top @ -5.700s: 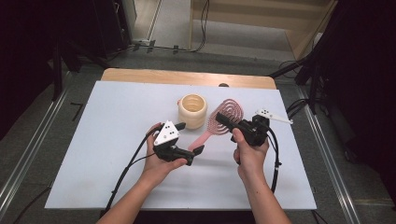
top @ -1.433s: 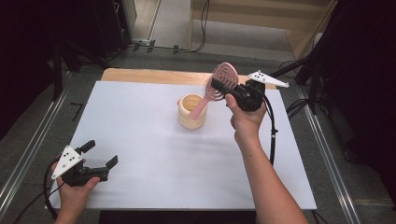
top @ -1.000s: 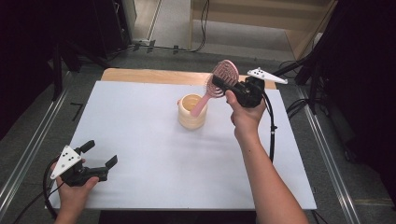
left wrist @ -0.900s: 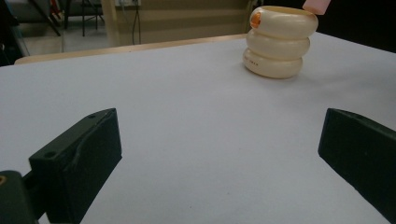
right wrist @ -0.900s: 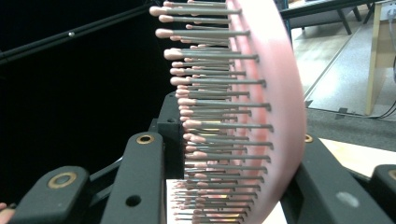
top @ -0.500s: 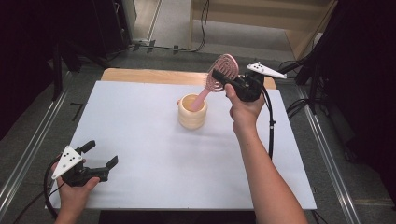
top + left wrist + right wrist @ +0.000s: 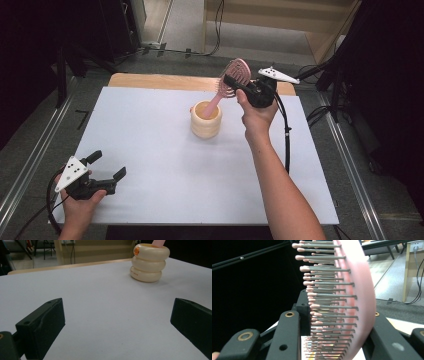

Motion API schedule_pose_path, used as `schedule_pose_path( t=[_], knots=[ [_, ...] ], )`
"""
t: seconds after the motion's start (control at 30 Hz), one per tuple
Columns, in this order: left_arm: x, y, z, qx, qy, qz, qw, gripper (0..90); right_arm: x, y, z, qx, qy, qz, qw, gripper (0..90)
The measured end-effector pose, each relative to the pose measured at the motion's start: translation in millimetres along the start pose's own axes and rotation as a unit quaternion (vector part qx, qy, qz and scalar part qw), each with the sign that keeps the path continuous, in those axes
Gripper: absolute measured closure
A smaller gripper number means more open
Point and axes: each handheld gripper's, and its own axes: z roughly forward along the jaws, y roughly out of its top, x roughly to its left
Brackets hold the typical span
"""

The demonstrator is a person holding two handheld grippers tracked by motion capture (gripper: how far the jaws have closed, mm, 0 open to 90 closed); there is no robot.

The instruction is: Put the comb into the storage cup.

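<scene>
A pink hairbrush (image 7: 231, 84) is held tilted above the table, its handle end dipping into a cream ribbed cup (image 7: 205, 119) near the table's back middle. My right gripper (image 7: 235, 81) is shut on the brush's head; in the right gripper view the bristled pink hairbrush (image 7: 342, 297) sits between the black jaws. My left gripper (image 7: 106, 165) rests at the table's front left corner, open and holding nothing. In the left gripper view the cream cup (image 7: 149, 263) stands far ahead with the pink handle poking out of its top.
The white table top (image 7: 150, 145) has a wooden strip (image 7: 150, 80) along its back edge. Cables trail from both grippers, and metal rails run along both sides of the table.
My right gripper has tipped the brush more upright and lowered its handle into the cup. The left gripper has stayed still at the front left corner.
</scene>
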Motion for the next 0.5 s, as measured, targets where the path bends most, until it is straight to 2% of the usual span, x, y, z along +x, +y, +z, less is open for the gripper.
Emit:
schedule_pose_path(
  t=[0.5],
  knots=[
    [1.2,-0.2,-0.4,-0.002,-0.002,-0.004,1.0000,0.0,2.9,-16.8,17.2,0.017,0.001,-0.010,0.9998,62.1]
  ],
)
